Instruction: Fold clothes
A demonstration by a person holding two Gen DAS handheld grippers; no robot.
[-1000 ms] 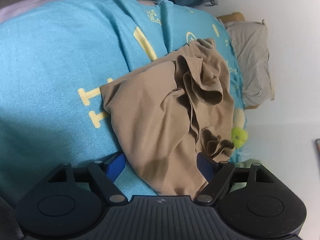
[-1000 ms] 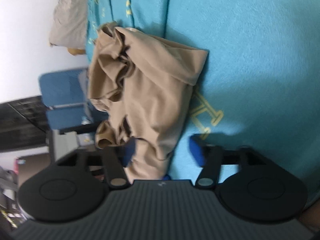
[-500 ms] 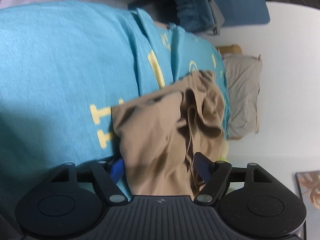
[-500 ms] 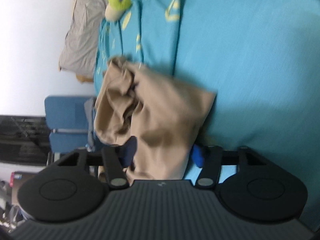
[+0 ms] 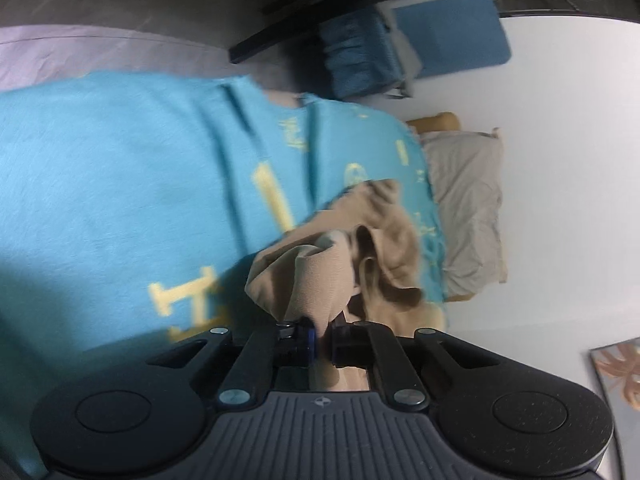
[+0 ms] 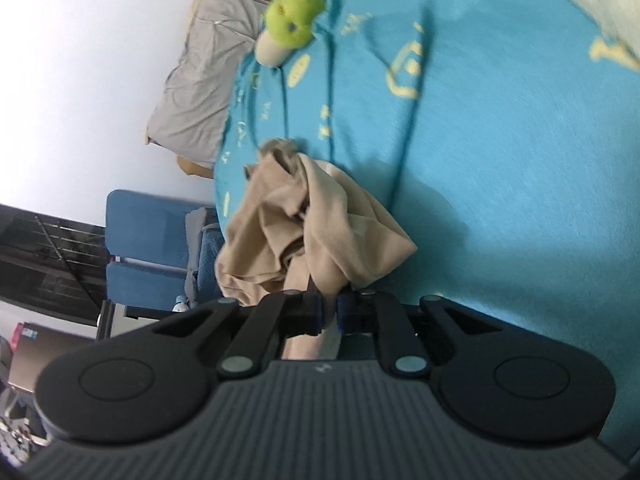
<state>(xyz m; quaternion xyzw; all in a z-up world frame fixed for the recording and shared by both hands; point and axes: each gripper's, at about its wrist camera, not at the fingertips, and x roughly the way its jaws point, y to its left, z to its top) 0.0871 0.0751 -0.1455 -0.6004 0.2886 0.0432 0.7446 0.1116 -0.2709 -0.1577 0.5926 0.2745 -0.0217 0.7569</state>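
1. Both my tongs have snapped from spread wide to pinched since a second ago, and the tan garment point(image 5: 340, 264) has come up off the bed in a bunch where it lay flatter before.
2. My left tongs point(image 5: 322, 342) are pressed together on a fold of the garment's near edge; my right tongs point(image 6: 329, 314) grip another fold of the same edge.
3. From each grip the cloth runs away from me in a crumpled heap, its far end resting on the blue bedspread point(image 5: 120, 200). Both hands look equally close, one at each side of that edge.
4. My guess is that the next step is lifting and shaking it out flat, so there is room to fold.
5. A green plush toy point(image 6: 290, 26) and a grey pillow point(image 6: 200, 80) sit well beyond the garment near the headboard; a blue chair point(image 6: 148, 248) stands beside the bed. Nothing lies between me and the cloth.
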